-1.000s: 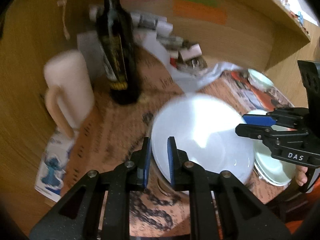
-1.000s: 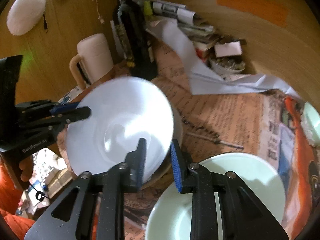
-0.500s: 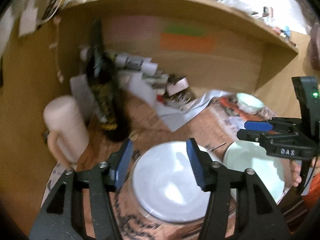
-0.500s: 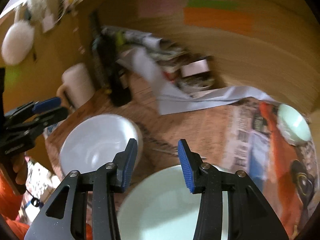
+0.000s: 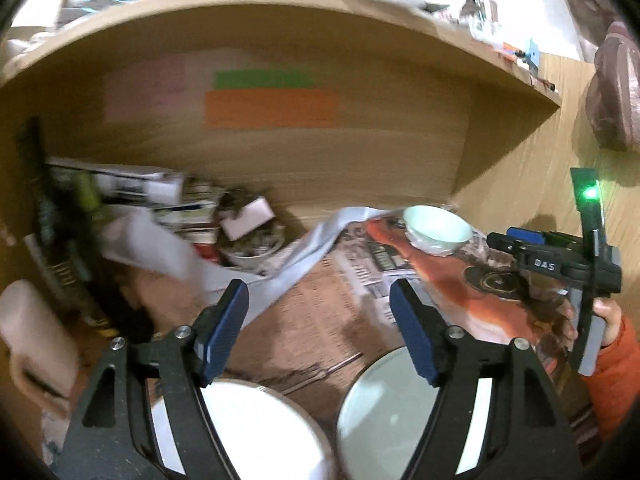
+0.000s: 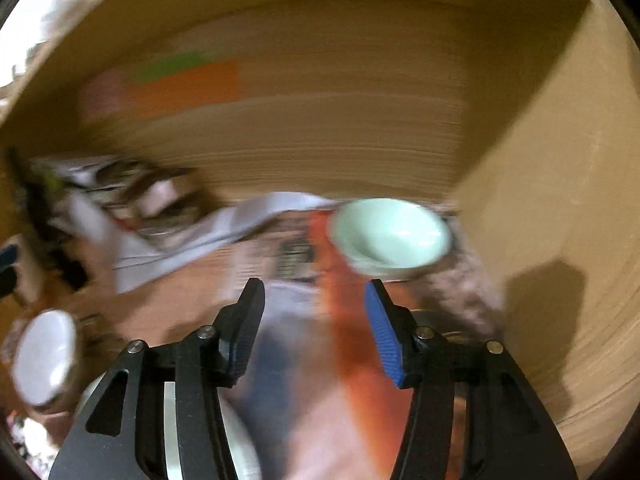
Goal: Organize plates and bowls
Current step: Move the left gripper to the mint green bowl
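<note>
From the left wrist, your left gripper [image 5: 318, 326] is spreading its jaws, with nothing between them but the newspaper [image 5: 352, 292] covering the desk. Just under the left finger sits the white bowl [image 5: 256, 428], and under the right finger the pale green plate [image 5: 384, 412], the two close beside each other. Well ahead and to the right of the fingers, a small green bowl [image 5: 436, 230] rests on the newspaper near the corner of the wooden nook. Farther right, your hand [image 5: 608, 320] holds the right gripper [image 5: 496, 239].

From the right wrist, much is blurred. Your right gripper [image 6: 314, 322] is also widening its jaws, empty over the newspaper [image 6: 344, 344]. The small green bowl [image 6: 390, 236] lies just ahead of the right finger, not touching it. The white bowl [image 6: 44, 356] sits far left of the fingers, and the plate's rim [image 6: 240, 440] shows below the left finger.
</note>
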### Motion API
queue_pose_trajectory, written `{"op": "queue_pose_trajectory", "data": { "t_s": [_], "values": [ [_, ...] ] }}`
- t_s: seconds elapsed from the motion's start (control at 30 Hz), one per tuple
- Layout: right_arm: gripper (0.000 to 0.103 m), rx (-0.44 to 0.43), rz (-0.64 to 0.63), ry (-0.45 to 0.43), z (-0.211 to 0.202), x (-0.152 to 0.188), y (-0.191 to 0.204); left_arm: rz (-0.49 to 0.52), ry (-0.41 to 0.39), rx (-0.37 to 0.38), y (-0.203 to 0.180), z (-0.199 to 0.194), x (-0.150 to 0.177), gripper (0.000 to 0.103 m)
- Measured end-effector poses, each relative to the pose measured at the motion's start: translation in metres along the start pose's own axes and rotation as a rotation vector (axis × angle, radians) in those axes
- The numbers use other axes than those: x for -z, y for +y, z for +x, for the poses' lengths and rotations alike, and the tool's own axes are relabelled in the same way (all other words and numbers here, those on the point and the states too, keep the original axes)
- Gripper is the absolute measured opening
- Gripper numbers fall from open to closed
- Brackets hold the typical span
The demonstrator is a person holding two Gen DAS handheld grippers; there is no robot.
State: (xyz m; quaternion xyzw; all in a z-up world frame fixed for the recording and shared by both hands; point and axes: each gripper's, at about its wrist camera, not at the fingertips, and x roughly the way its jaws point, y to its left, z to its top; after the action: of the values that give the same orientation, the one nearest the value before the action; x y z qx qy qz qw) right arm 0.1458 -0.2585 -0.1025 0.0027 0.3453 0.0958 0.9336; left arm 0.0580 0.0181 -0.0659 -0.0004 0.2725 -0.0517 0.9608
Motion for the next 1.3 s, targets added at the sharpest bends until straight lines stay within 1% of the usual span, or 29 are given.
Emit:
{"op": "queue_pose_trajectory", "data": {
  "t_s": [0.03, 0.13, 0.23, 0.4, 0.53, 0.6, 0.73, 0.83, 0.93, 1.07, 1.17, 1.27, 1.3],
  "values": [
    [0.049, 0.020, 0.024, 0.014, 0.008, -0.001, -0.012, 0.004, 0.015, 0.010, -0.004, 0.011, -0.005, 0.073],
    [0.049, 0.042, 0.079, 0.048, 0.027, -0.005, -0.036, 0.018, 0.055, 0.022, -0.011, 0.035, -0.013, 0.073],
    [0.049, 0.050, 0.127, 0.085, 0.049, -0.007, -0.054, 0.027, 0.093, 0.015, -0.013, 0.059, -0.021, 0.073],
    [0.049, 0.069, 0.149, 0.128, 0.077, -0.004, -0.065, 0.073, 0.140, -0.018, -0.019, 0.096, -0.038, 0.073],
    [0.049, 0.050, 0.146, 0.151, 0.093, -0.002, -0.066, 0.056, 0.181, -0.004, -0.013, 0.118, -0.049, 0.073],
    [0.049, 0.037, 0.149, 0.148, 0.093, -0.003, -0.066, 0.058, 0.209, -0.001, -0.013, 0.128, -0.052, 0.073],
    [0.049, 0.028, 0.153, 0.139, 0.094, -0.006, -0.064, 0.102, 0.259, -0.009, -0.014, 0.147, -0.048, 0.073],
    [0.049, 0.019, 0.177, 0.126, 0.095, -0.009, -0.067, 0.121, 0.312, 0.014, -0.015, 0.157, -0.042, 0.073],
    [0.049, 0.034, 0.194, 0.141, 0.104, -0.011, -0.070, 0.123, 0.364, 0.052, -0.013, 0.163, -0.035, 0.073],
    [0.049, 0.018, 0.245, 0.165, 0.118, -0.013, -0.077, 0.108, 0.441, 0.106, -0.009, 0.162, -0.026, 0.073],
    [0.049, 0.026, 0.272, 0.179, 0.126, -0.014, -0.082, 0.118, 0.448, 0.111, -0.008, 0.155, -0.024, 0.073],
    [0.047, 0.023, 0.287, 0.195, 0.136, -0.014, -0.084, 0.145, 0.414, 0.096, -0.009, 0.146, -0.025, 0.073],
    [0.044, 0.020, 0.291, 0.203, 0.140, -0.015, -0.085, 0.154, 0.401, 0.088, -0.009, 0.143, -0.025, 0.073]
  ]
}}
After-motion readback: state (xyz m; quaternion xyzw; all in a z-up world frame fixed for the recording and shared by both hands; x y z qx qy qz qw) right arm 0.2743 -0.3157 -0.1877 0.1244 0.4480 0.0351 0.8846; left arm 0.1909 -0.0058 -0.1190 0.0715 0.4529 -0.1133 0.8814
